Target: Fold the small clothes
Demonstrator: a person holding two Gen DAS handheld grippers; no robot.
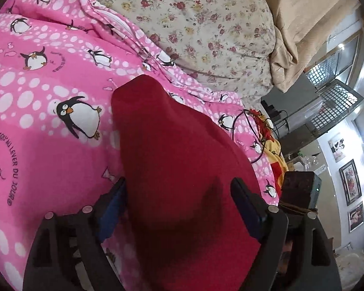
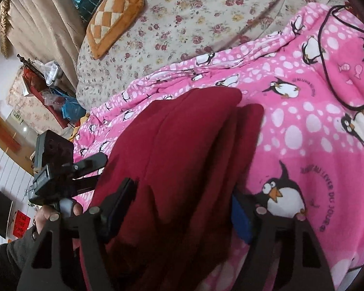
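Observation:
A dark red garment [image 1: 172,145] lies on the pink penguin blanket [image 1: 48,126]. In the left wrist view my left gripper [image 1: 178,194] has its jaws spread wide, one on each side of the red cloth, which runs between them. In the right wrist view the same red garment [image 2: 182,145] lies in thick folds, and my right gripper [image 2: 182,194] also stands open with the cloth between its fingers. The left gripper [image 2: 94,165] shows at the left of the right wrist view, beside the garment's edge.
A floral bedspread [image 2: 194,24] covers the bed beyond the blanket, with an orange checked cushion [image 2: 114,12] on it. A black cable [image 2: 327,72] loops over the blanket. A beige curtain [image 1: 303,24], shelves and framed pictures [image 1: 349,181] stand beyond the bed's edge.

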